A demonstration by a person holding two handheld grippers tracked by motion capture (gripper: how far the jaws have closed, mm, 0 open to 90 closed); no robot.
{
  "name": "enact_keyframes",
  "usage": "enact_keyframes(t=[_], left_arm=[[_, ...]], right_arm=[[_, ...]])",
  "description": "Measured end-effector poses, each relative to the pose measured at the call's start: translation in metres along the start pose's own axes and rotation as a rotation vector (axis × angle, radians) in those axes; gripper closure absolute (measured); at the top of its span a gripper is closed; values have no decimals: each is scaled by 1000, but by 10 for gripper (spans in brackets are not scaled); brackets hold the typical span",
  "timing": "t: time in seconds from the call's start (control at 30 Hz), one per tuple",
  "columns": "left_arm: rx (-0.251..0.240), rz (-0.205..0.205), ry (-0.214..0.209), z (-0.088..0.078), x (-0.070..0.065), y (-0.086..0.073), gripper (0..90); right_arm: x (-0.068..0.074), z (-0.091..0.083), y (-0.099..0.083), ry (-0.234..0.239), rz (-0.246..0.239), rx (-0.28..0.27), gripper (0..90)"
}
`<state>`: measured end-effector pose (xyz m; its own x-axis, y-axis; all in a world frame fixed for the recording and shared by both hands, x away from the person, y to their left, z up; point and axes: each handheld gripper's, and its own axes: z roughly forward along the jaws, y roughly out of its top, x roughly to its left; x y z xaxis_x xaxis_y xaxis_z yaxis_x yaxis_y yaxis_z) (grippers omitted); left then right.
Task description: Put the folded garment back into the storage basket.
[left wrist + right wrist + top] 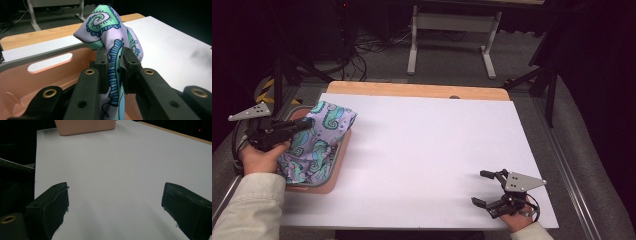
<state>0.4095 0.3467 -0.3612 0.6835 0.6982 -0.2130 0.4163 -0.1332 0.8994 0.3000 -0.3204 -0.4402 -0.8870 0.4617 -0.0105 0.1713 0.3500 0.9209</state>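
The right gripper (485,188) is held wide open at five o'clock on the table (427,150). At nine o'clock, a patterned cloth (112,37) is pinched by the left gripper (115,62) above a pink tray (37,75).

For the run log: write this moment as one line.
left gripper: shut on lilac cloth with teal swirls, over pink plastic tray | right gripper: open, over white board

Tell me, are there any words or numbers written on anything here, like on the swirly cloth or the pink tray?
None can be read.
The patterned cloth carries only swirls and stripes, no letters.
The pink tray is plain.
The white tabletop and both grippers, left gripper and right gripper, bear no readable marks.
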Motion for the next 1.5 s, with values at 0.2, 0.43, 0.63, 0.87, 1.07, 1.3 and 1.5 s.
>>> enact_keyframes(t=[0.2, 0.43, 0.63, 0.87, 1.07, 1.3, 1.5], left_arm=[[17, 4, 17, 3, 2, -1, 780], [39, -4, 39, 5, 4, -4, 773], [57, -7, 70, 6, 6, -6, 768], [89, -32, 112, 8, 9, -8, 764], [97, -43, 139, 7, 10, -9, 747], [52, -77, 140, 4, 13, -8, 440], [37, -88, 166, 3, 5, 0, 168]], right_arm=[[0, 0, 0, 1, 1, -1, 79], [1, 0, 0, 2, -2, 1, 79], [1, 1, 0, 2, -8, 5, 79], [1, 1, 0, 2, -10, 6, 80], [1, 1, 0, 2, -11, 5, 80], [1, 1, 0, 3, -10, 5, 80], [2, 1, 0, 5, -11, 5, 81]])
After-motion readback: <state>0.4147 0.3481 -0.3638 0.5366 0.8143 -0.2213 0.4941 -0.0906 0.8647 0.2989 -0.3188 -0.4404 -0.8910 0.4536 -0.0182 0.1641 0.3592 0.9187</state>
